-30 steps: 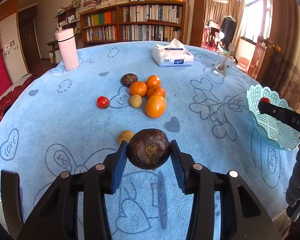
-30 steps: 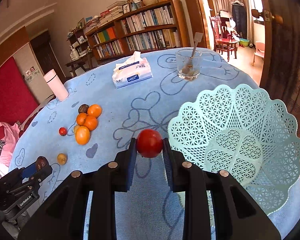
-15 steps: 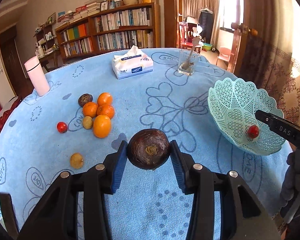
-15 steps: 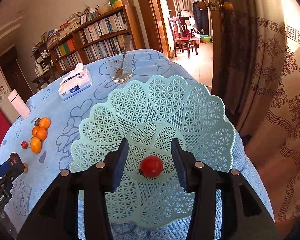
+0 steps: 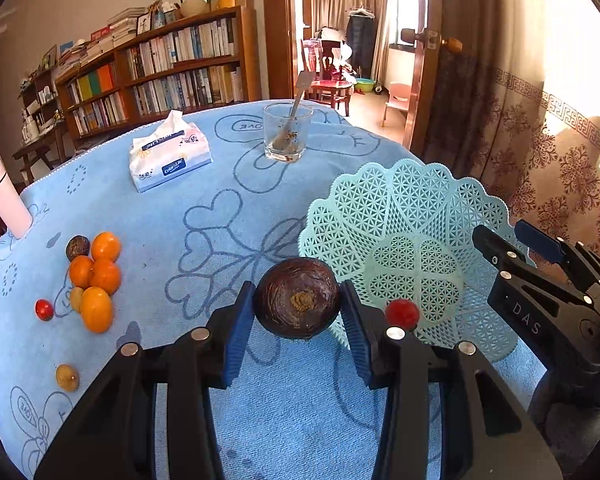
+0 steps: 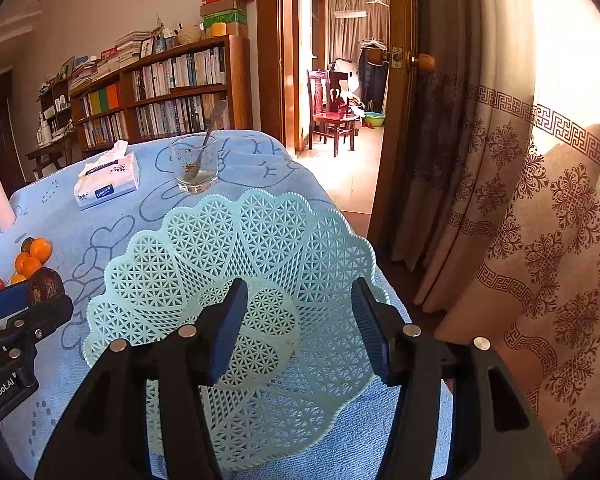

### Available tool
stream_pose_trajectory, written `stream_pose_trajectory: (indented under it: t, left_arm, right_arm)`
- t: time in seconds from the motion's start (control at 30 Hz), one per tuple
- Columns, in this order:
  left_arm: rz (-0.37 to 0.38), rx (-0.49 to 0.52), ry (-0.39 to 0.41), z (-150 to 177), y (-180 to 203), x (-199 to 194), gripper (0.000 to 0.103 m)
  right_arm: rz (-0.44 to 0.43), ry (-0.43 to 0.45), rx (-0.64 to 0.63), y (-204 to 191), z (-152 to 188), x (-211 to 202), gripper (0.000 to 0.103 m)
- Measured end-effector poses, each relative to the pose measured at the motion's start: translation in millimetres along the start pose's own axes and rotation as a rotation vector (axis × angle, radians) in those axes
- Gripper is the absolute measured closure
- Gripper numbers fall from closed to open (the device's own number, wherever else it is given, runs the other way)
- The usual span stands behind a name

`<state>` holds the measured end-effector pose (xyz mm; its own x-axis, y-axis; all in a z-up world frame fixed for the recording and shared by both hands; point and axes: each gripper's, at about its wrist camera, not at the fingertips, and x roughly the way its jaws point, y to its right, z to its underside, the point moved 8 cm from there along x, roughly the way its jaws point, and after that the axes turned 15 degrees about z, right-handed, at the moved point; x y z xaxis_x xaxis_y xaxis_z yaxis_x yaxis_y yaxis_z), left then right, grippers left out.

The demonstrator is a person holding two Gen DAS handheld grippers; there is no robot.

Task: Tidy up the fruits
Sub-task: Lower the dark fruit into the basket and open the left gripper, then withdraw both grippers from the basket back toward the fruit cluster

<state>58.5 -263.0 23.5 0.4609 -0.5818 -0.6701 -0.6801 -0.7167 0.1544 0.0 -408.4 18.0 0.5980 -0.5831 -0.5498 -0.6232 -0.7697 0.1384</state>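
Dropped tomato now in basket; right gripper empty, jaws opening. Left gripper clamps brown fruit over blue tablecloth; bookshelf far.

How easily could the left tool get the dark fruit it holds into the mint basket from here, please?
Probably easily: the left tool, shut on the dark fruit, sits at the mint basket rim, with only a red tomato inside.

Home, living rm: full bookshelf w/ boxes on top far beyond the left claw, open door to a rm w/ wooden chair, patterned curtain right of the claws, blue towel-covered desk.
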Motion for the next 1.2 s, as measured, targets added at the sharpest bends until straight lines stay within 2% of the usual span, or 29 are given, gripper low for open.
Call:
stream_pose_trajectory:
  t: [0.3, 0.33, 0.37, 0.4, 0.5, 0.57, 0.63, 0.87, 1.2]
  left_arm:
    - [0.044, 0.024, -0.027, -7, 20, 28, 0.059]
    - [0.042, 0.024, -0.023, -7, 20, 28, 0.051]
    - [0.04, 0.023, -0.015, -8, 20, 27, 0.039]
    - [0.035, 0.022, -0.004, -9, 19, 25, 0.035]
    - [0.025, 0.022, 0.007, -11, 17, 21, 0.03]
    - [0.011, 0.019, 0.015, -11, 13, 18, 0.023]
    - [-0.013, 0.024, 0.02, -11, 8, 13, 0.022]
    - [-0.107, 0.026, 0.028, -4, -14, -4, 0.014]
    - [-0.205, -0.001, 0.039, 19, -53, -38, 0.014]
  right_arm:
    - [0.1, 0.045, -0.002, 18, -9, -1, 0.037]
    - [0.106, 0.048, -0.003, 19, -9, -2, 0.035]
    - [0.113, 0.05, -0.002, 20, -9, -3, 0.033]
    - [0.119, 0.053, -0.001, 20, -10, -3, 0.032]
    - [0.124, 0.053, -0.001, 21, -11, -3, 0.032]
    - [0.123, 0.054, -0.004, 20, -10, -5, 0.03]
    - [0.121, 0.056, -0.006, 19, -11, -7, 0.028]
    - [0.076, 0.039, -0.016, 6, -9, -13, 0.024]
    - [-0.043, 0.005, -0.091, -47, 5, -26, 0.024]
